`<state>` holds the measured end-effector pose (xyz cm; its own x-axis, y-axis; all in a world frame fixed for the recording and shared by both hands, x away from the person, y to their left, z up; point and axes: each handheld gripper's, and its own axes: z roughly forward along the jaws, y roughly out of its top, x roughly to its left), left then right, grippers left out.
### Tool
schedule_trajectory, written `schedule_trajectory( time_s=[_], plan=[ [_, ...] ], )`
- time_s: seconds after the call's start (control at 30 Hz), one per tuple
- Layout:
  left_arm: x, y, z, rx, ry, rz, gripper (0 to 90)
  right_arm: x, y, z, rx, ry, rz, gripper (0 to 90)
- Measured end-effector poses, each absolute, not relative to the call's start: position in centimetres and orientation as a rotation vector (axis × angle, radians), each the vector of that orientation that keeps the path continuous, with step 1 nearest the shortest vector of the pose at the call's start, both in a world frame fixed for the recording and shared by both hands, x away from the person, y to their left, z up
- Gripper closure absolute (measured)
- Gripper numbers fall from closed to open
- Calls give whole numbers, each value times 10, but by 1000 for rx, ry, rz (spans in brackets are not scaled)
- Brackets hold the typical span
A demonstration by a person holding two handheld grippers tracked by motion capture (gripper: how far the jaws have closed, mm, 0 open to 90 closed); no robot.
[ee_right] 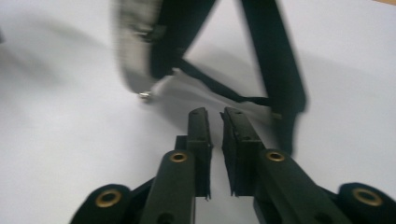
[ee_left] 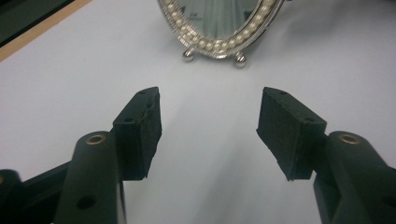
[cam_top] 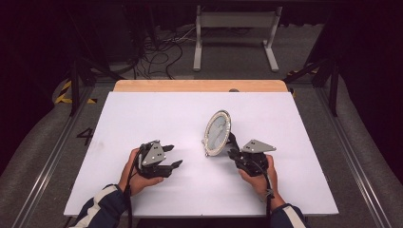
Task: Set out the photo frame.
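Nearest me, my left hand-held gripper rests low on the worktop, a smooth matte white sheet. Its jaws stand wide apart; in the left gripper view its square black pads look coarse and foam-like, with bare white surface between them. My right hand-held gripper sits at about the same depth, to the right. Its jaws are drawn narrow, with a thin slit between the ribbed pads, and I see nothing caught in that slit.

Just beyond the right gripper's tips is the oval picture frame, standing upright and leaning back on a black easel stand, whose flat strut and thin cord show blurred in the right gripper view. The frame's rim is silvery metal set with a row of small pearl-like beads, and it stands on two round ball feet. It is well apart from the left gripper.

Behind the white sheet runs a strip of pale wood.
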<state>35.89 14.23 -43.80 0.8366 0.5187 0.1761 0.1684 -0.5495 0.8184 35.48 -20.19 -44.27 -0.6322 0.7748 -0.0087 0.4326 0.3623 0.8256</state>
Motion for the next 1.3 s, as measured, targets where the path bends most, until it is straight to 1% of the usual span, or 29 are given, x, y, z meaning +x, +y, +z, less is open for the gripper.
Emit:
schedule_trajectory(
  time_s=[0.03,0.13,0.27,0.33,0.47,0.53,0.6,0.73,0.83,0.9,1.07,1.3],
  plan=[
    [359,145,-439,2129,526,500,369,353,-197,-443,1032,2254,1170,759],
    [358,150,-441,2143,542,502,329,349,-185,-443,1002,2277,1186,633],
    [354,156,-445,2174,544,499,292,349,-176,-441,1034,2243,1231,566],
    [352,158,-446,2161,565,527,237,351,-173,-442,1053,2234,1241,546],
    [352,159,-447,2152,564,520,201,357,-166,-443,1109,2190,1286,493],
    [353,157,-448,2162,557,518,182,361,-162,-445,1132,2182,1304,487],
    [354,156,-450,2169,561,521,180,365,-157,-447,1162,2172,1317,489],
    [354,156,-451,2178,565,524,175,369,-151,-451,1190,2147,1339,525],
    [353,157,-452,2185,574,526,177,372,-148,-451,1223,2112,1362,579],
    [353,157,-453,2190,576,523,177,371,-147,-449,1247,2076,1373,595],
    [352,155,-455,2203,579,519,176,370,-149,-447,1292,1994,1399,671],
    [353,155,-457,2211,572,507,173,368,-150,-442,1269,2040,1333,688]
  ],
)
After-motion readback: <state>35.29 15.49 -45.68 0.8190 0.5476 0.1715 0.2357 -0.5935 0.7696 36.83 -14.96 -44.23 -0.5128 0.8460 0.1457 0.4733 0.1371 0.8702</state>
